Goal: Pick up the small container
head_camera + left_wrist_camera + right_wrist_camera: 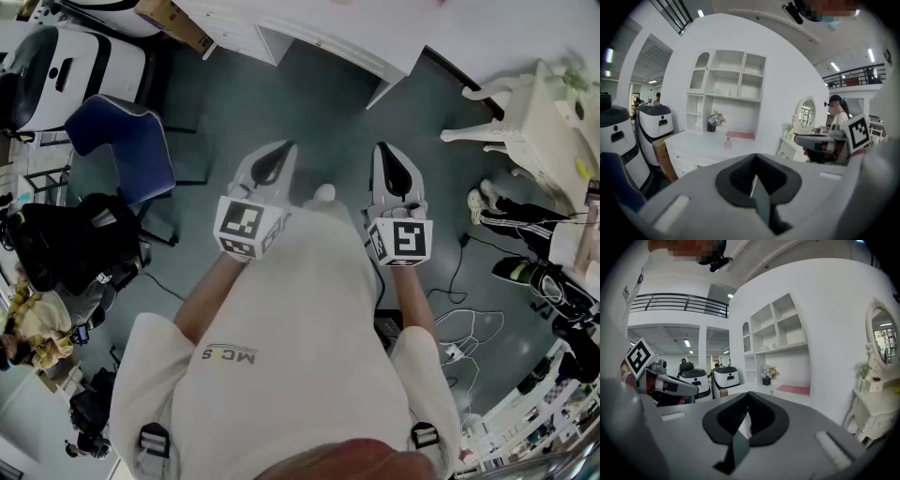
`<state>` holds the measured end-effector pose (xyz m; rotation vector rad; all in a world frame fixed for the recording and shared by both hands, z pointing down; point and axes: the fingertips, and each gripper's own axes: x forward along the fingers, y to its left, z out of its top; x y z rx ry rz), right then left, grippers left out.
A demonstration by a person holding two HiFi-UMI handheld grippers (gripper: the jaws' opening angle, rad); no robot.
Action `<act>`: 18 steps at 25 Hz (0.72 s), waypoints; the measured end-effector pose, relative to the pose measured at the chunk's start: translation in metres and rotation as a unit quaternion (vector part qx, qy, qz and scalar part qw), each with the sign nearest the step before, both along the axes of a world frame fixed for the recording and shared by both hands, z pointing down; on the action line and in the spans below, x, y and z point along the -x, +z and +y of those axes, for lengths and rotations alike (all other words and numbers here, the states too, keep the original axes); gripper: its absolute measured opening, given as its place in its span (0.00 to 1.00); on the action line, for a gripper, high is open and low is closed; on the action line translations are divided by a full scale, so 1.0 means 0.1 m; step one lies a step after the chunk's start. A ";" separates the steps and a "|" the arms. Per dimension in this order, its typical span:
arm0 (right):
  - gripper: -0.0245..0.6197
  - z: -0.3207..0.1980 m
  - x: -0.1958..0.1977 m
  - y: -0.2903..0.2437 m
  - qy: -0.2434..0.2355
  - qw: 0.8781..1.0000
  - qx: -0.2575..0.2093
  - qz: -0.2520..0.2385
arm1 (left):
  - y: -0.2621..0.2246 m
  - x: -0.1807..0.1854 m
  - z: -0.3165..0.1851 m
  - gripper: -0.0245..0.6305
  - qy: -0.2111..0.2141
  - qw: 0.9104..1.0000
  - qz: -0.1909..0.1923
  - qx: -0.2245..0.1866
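Chair, blue, stands left of the white counter and apart from it. Left gripper hangs short of the counter, its 2 jaws pressed together with nothing between them. On the counter, a flower pot sits at the back, the small container stands upright nearer the front edge, and a pink mat lies just behind it. Right gripper points toward the counter too, jaws closed and empty. Both grippers are well apart from the container.
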<state>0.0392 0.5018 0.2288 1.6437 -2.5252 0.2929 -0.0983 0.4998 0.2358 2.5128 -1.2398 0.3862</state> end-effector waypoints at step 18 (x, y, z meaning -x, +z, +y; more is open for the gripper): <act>0.03 -0.25 -0.50 0.09 0.003 1.000 -0.015 -0.018 | 0.06 -0.47 -0.27 0.04 0.005 1.000 -0.014 -0.005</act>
